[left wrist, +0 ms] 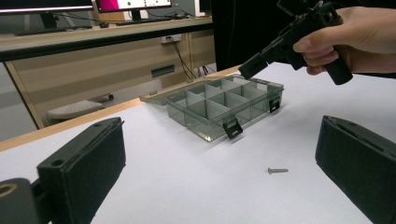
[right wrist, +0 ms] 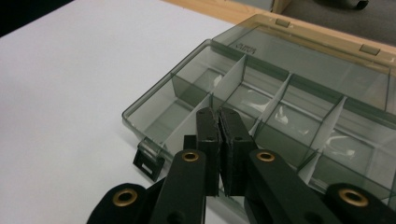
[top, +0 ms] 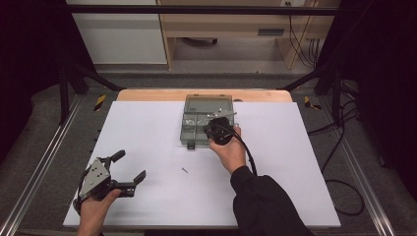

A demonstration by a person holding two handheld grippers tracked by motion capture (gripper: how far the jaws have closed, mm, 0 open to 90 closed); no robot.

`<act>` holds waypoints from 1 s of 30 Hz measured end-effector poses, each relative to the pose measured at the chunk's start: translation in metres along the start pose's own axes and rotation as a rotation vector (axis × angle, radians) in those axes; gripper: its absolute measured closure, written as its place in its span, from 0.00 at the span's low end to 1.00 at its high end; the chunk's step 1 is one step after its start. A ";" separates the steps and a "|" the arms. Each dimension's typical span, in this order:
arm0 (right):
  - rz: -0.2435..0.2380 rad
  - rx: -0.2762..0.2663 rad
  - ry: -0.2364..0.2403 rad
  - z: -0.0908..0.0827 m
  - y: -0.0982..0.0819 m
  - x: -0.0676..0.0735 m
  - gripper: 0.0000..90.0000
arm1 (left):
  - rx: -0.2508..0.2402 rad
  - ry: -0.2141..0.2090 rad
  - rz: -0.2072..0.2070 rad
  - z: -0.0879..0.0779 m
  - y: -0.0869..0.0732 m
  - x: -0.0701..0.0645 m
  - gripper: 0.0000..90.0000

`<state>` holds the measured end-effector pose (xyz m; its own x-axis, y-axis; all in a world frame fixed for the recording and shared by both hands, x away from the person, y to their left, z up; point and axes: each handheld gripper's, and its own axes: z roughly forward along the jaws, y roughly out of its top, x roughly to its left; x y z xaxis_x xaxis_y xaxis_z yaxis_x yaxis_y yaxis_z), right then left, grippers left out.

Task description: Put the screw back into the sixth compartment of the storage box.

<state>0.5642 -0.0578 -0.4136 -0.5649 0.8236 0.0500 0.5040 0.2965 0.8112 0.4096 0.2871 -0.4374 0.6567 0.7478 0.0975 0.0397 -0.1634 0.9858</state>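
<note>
The right gripper, at the bottom centre of its own view, has its jaws pressed together above the near rim of the open compartment box; whether anything small is pinched between the pads cannot be told. In the high view the box sits at the centre of the table, lid folded back. The left gripper, lower left there, rests with jaws spread and empty. A lone screw lies on the white surface just below the box. To do this step well, I would centre the closed tips over one compartment, clear of the dividers, and lower them before parting the jaws.
</note>
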 end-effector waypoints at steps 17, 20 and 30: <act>0.018 0.026 0.003 0.025 -0.004 0.003 0.77 | 0.005 -0.004 0.004 0.000 0.000 0.000 0.02; 0.002 0.043 0.000 0.020 -0.004 0.003 0.66 | 0.009 -0.005 0.003 0.000 -0.001 0.000 0.02; -0.051 0.071 0.012 0.004 -0.007 0.013 0.32 | 0.011 -0.004 0.007 0.000 0.000 0.000 0.02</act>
<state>0.5558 -0.0473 -0.4214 -0.5985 0.8009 0.0174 0.5192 0.3713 0.7697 0.4099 0.2873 -0.4377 0.6602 0.7439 0.1034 0.0439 -0.1757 0.9835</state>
